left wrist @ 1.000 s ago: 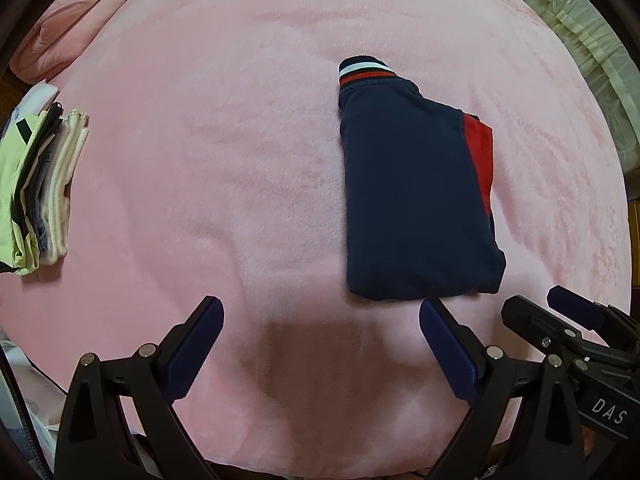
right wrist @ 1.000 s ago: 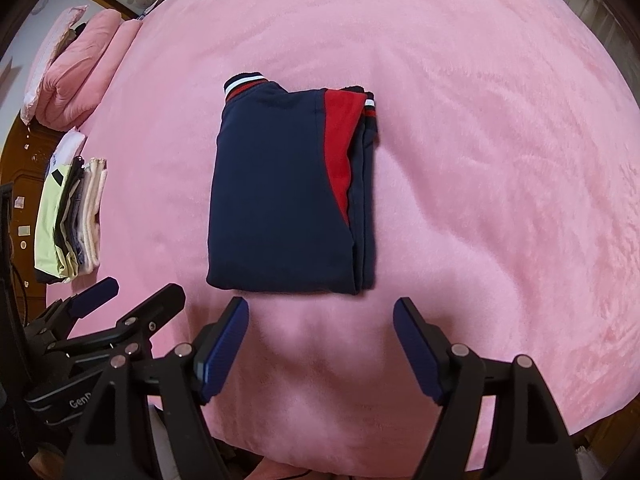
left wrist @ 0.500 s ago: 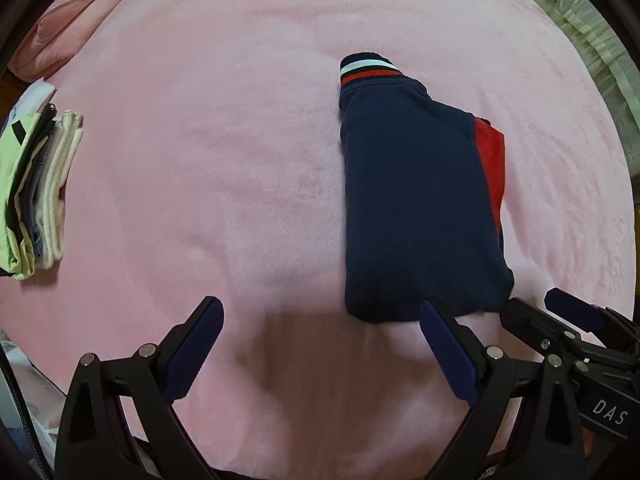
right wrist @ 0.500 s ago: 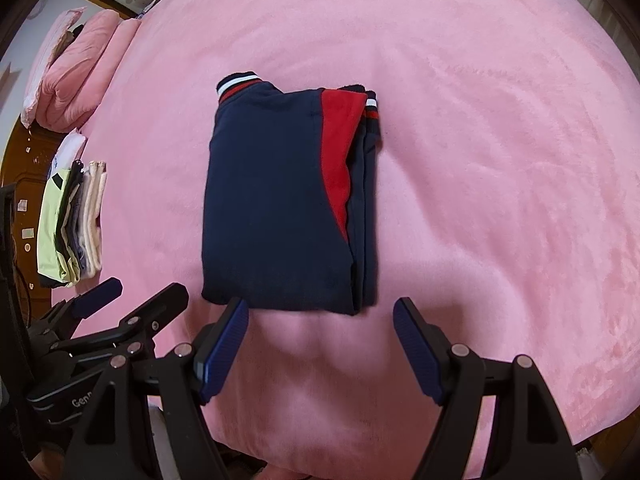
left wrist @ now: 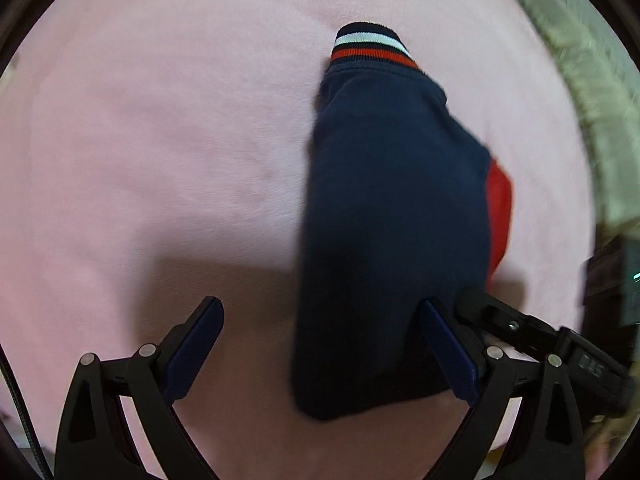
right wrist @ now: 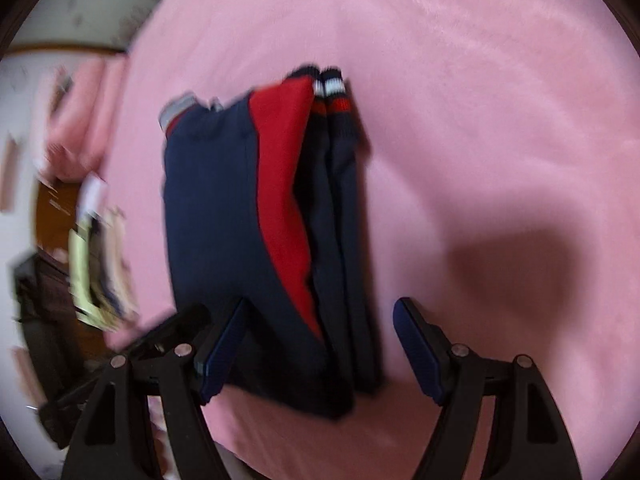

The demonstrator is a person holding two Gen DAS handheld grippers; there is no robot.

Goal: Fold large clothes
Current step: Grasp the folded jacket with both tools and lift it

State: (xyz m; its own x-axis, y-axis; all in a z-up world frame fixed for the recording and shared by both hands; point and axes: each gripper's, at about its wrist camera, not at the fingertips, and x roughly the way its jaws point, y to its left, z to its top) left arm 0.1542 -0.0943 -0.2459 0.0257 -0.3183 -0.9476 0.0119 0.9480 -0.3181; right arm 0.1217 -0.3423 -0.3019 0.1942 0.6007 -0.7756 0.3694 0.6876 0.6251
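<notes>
A folded navy garment (left wrist: pixel 392 216) with a red panel and striped cuffs lies on the pink bed cover (left wrist: pixel 160 140). My left gripper (left wrist: pixel 324 348) is open, low over the cover, with the garment's near left corner between its fingers. In the right wrist view the same garment (right wrist: pixel 224 216) shows its red panel and stacked layers. My right gripper (right wrist: pixel 320 348) is open, its fingers on either side of the garment's near right corner. The right gripper's body (left wrist: pixel 540 336) shows beside the left one.
A stack of folded clothes (right wrist: pixel 96 272) lies at the left edge of the bed. Pink pillows (right wrist: pixel 80 120) lie at the far left. A pale curtain (left wrist: pixel 592 80) hangs at the right. Both views are blurred by motion.
Both grippers have moved forward and down to the garment's near edge; it now lies between their open fingers. The garment has not moved on the bed.
</notes>
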